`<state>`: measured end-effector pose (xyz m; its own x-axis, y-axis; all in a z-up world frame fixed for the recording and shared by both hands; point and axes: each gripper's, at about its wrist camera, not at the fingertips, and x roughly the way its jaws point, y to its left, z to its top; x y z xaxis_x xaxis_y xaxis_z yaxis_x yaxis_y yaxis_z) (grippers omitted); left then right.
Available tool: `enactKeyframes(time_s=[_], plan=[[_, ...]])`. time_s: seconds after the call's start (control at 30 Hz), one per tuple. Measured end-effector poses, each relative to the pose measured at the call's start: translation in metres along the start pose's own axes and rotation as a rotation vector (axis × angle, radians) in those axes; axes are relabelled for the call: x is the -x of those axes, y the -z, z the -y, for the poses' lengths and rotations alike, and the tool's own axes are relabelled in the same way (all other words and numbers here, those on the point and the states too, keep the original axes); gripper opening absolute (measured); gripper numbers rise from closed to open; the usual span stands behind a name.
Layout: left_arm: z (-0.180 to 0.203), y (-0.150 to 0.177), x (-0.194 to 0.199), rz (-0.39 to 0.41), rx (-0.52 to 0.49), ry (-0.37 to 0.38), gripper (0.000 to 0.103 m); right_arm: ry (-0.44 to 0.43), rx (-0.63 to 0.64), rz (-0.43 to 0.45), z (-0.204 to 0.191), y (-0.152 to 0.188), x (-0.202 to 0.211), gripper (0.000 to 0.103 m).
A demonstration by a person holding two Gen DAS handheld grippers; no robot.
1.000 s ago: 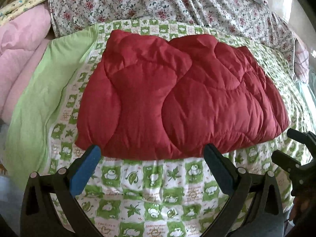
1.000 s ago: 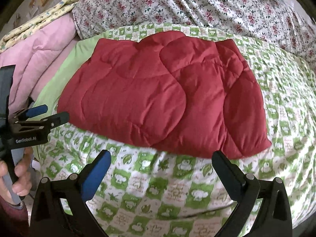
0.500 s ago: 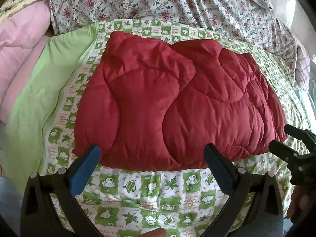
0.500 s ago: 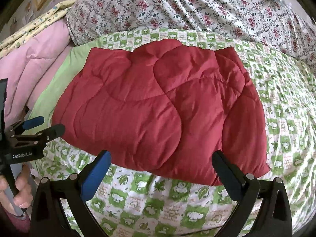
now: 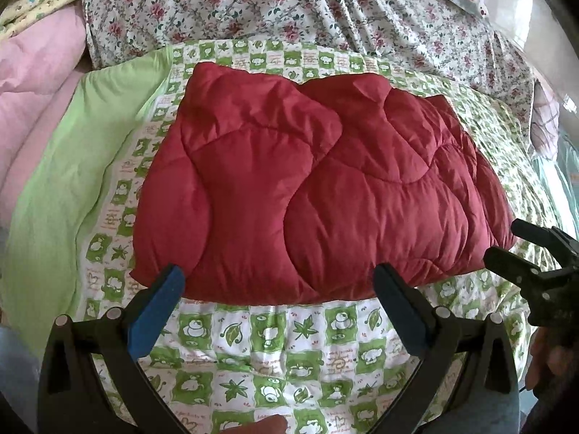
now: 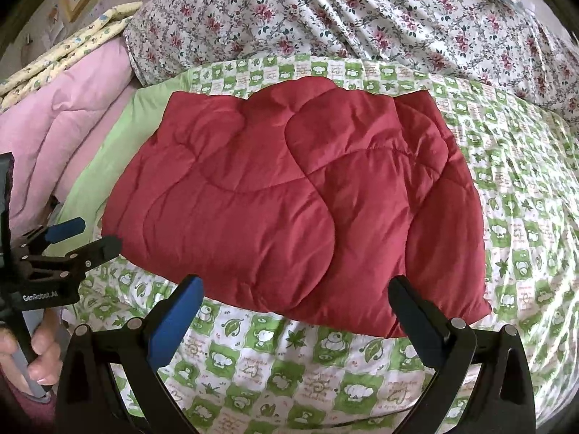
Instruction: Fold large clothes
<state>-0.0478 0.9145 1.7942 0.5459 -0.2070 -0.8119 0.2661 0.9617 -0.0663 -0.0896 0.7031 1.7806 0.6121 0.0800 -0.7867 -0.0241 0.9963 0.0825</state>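
Left wrist view: a folded red padded jacket [image 5: 311,195] lies flat on a bed, spread over a green-and-white checked quilt [image 5: 275,340] printed with frogs and leaves. The left claw [image 5: 278,289] hangs just short of the jacket's near edge, its fingers wide apart and empty, the blue-padded fingertips [image 5: 159,296] level with that edge. At the right border the right claw [image 5: 506,242] shows from the side, spread open near the jacket's near right corner. A plain green sheet [image 5: 65,188] lies along the quilt's left side, a pink comforter [image 5: 32,83] beyond it, and a flowered bedspread [image 5: 325,11] covers the far end of the bed.

Right wrist view: the jacket [image 6: 289,199] sits in the middle of the quilt [image 6: 282,365], its quilted seams curving across the top layer. The right claw [image 6: 293,293] is open and holds nothing, poised at the jacket's near edge. At the left border the left claw [image 6: 90,235] is also open, held by a hand [image 6: 39,354], close to the jacket's near left corner.
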Motion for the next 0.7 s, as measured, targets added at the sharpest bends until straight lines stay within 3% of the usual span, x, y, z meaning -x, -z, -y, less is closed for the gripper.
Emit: enactKeyframes(time_s=[0.7], plan=[[0.004,-0.001,0.011,0.031,-0.026,-0.013,0.103,-0.001,0.004,0.027,-0.001,-0.003,0.017,0.103]])
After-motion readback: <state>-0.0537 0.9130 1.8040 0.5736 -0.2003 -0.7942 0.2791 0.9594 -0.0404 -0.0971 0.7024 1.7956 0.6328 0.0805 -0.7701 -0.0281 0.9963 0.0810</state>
